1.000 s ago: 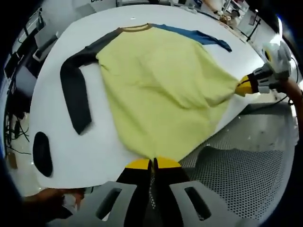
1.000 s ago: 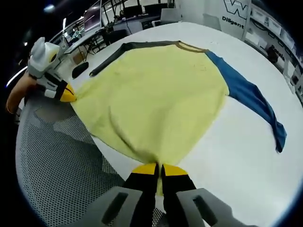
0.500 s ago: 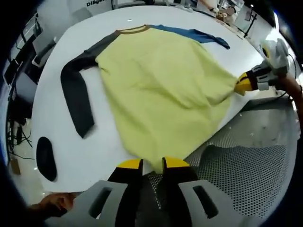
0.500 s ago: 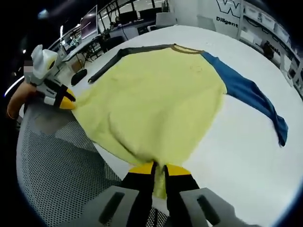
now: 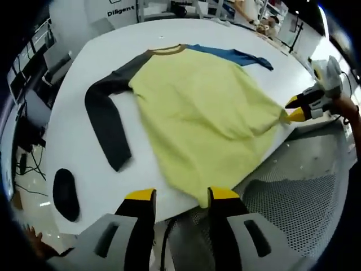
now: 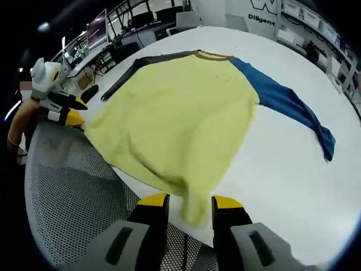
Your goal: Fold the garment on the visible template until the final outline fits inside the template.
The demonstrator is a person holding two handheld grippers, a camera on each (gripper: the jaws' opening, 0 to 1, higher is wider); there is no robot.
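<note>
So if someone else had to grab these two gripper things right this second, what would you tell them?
Left gripper: open, holding nothing, at the hem corner of the yellow shirt.
Right gripper: open as well, at the other hem corner.
The shirt lies spread flat on the white table, hem at the near edge, grey sleeve out to one side, blue sleeve out to the other.
Done: the shirt is laid out.
Left: all the folding; no fold is visible yet. I can't make out a template outline in either view, so find it before starting.
</note>
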